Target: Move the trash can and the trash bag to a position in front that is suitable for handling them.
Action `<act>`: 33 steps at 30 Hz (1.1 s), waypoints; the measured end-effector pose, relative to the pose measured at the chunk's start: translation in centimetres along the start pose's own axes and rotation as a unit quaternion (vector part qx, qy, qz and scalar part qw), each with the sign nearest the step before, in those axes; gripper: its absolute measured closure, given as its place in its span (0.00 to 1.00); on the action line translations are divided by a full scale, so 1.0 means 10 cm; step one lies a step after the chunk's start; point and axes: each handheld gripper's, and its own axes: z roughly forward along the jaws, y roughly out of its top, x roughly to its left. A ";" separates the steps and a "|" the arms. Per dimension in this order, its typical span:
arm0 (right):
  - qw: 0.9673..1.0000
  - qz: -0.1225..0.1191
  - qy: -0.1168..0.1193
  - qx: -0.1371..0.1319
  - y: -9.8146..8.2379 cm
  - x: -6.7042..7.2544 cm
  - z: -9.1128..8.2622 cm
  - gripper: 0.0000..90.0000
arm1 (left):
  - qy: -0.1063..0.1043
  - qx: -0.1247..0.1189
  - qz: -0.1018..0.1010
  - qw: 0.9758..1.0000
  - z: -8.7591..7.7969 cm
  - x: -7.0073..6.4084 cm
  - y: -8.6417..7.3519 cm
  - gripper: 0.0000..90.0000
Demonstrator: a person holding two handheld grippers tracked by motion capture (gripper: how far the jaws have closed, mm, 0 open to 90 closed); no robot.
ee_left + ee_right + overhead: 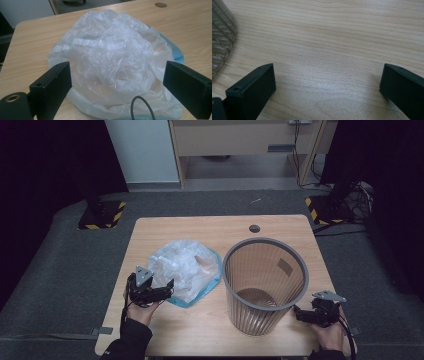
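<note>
On the light wooden desk there is one crumpled clear plastic bag with a blue rim, one grey ribbed round plastic wastebasket, and two black handheld two-jaw grippers.

High view looks forward and down over the whole worktop. Left gripper view sits close, facing the plastic bag, shared with high view. Right gripper view skims the bare wood, beside the bin.
</note>
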 end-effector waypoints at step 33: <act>1.000 0.002 -0.001 0.000 0.00 0.00 0.00 0.00 | -0.008 -0.005 -0.010 1.000 0.53 -0.19 0.14 0.10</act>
